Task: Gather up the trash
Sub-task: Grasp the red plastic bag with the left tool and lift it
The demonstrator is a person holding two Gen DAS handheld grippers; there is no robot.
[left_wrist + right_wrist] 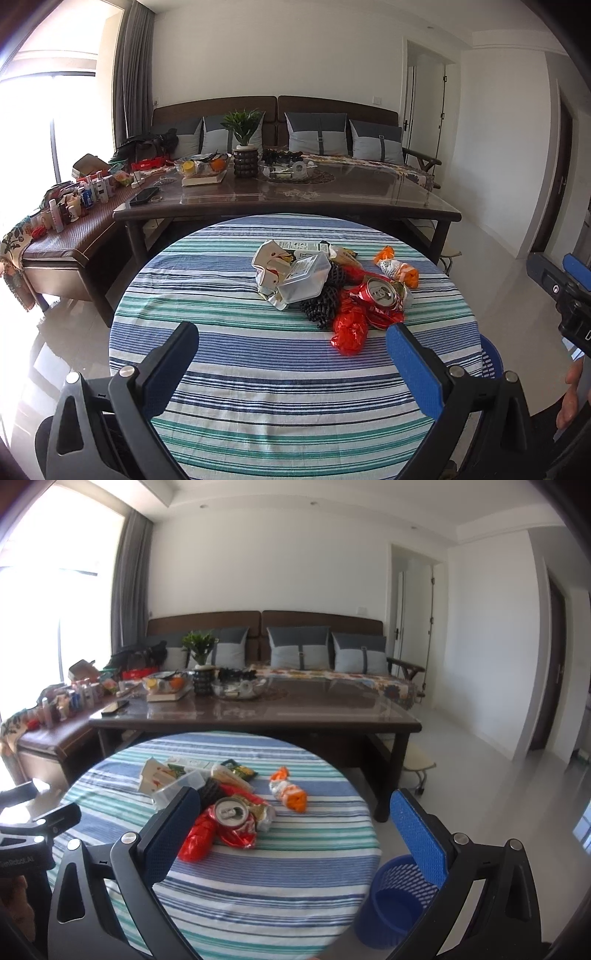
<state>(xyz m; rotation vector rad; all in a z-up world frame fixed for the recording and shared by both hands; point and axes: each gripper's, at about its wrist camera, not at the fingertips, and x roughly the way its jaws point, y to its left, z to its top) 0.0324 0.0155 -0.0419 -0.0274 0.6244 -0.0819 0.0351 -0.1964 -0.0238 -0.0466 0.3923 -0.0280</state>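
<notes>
A pile of trash lies on a round striped table [258,387]: a crushed red soda can [380,293] [231,810], a red plastic bag [349,326] [197,838], a clear plastic box [304,278], a black net [325,299], white wrappers [267,264] and an orange snack wrapper [400,271] [290,792]. My left gripper [291,347] is open and empty, above the table short of the pile. My right gripper [291,812] is open and empty, near the can. A blue mesh bin [399,897] stands on the floor at the table's right.
A dark coffee table [288,199] with a potted plant [243,147], bowls and a phone stands behind the round table. A sofa with cushions [317,133] is against the wall. A bench [66,221] with bottles is at the left.
</notes>
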